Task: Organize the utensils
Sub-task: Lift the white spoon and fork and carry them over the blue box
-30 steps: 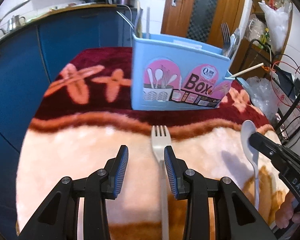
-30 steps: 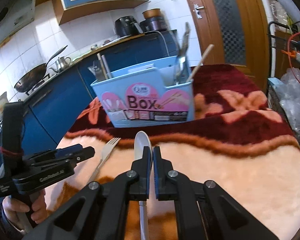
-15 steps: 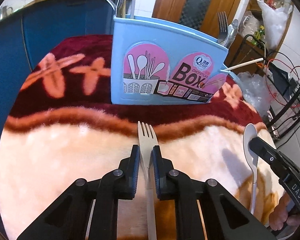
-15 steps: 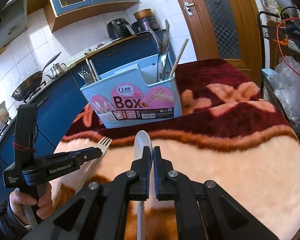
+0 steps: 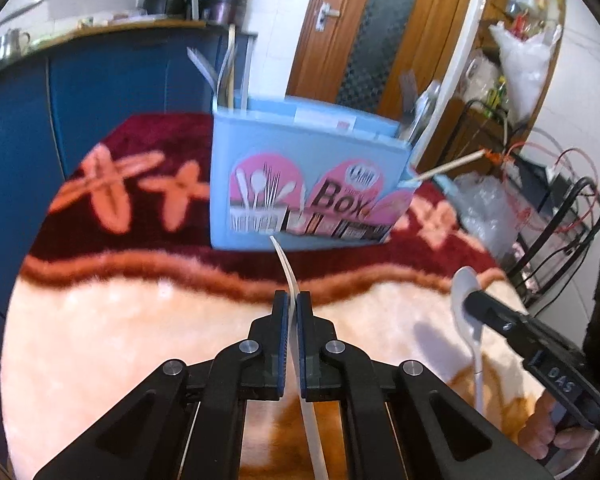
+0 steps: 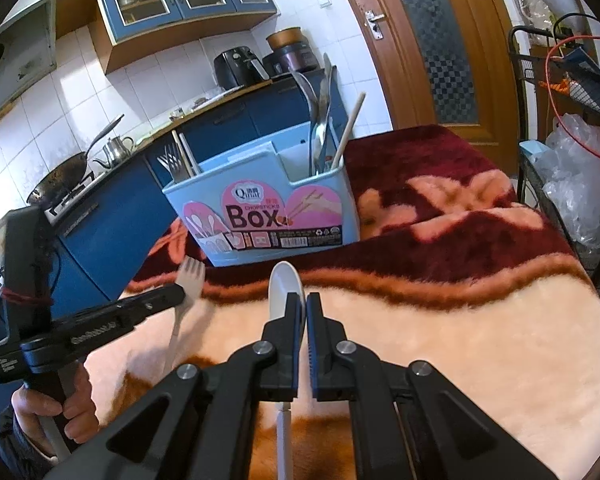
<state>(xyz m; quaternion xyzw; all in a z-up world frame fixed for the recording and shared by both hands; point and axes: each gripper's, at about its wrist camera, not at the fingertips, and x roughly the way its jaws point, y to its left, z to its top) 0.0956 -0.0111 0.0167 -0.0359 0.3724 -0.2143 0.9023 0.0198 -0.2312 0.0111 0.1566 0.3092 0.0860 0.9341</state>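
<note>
— Two utensils are off the blanket, one per gripper. The left gripper [image 5: 291,304] has its pads pressed on a pale plastic fork [image 6: 188,280]; from its own camera the fork shows edge-on, curving up toward the box.

— And the other?

— The right gripper [image 6: 303,308] is clamped on a white spoon [image 6: 282,284], bowl sticking out past the fingertips, handle running back under the jaws. Both utensils hang above the cream part of the fleece blanket [image 6: 480,320], just in front of the blue utensil box [image 6: 268,204].

— Any writing on that box?

— "Box" in big dark letters, "CHOPSTICKS" in small print above it, and a round logo starting with Q that I can't read fully. Pink panels show drawings of spoons and chopsticks.

— What is inside?

— Metal forks [image 6: 171,164] and chopsticks in the left end compartment, metal spoons [image 6: 320,128] and a wooden stick in the right one.

— Anything readable on the tools?

— "DAS" on the right gripper's body as the left camera sees it; the white lettering on the left one is too blurred. A hand [image 6: 66,408] grips its handle. Behind are blue kitchen cabinets [image 6: 100,232] and a wooden door [image 6: 440,40].
</note>
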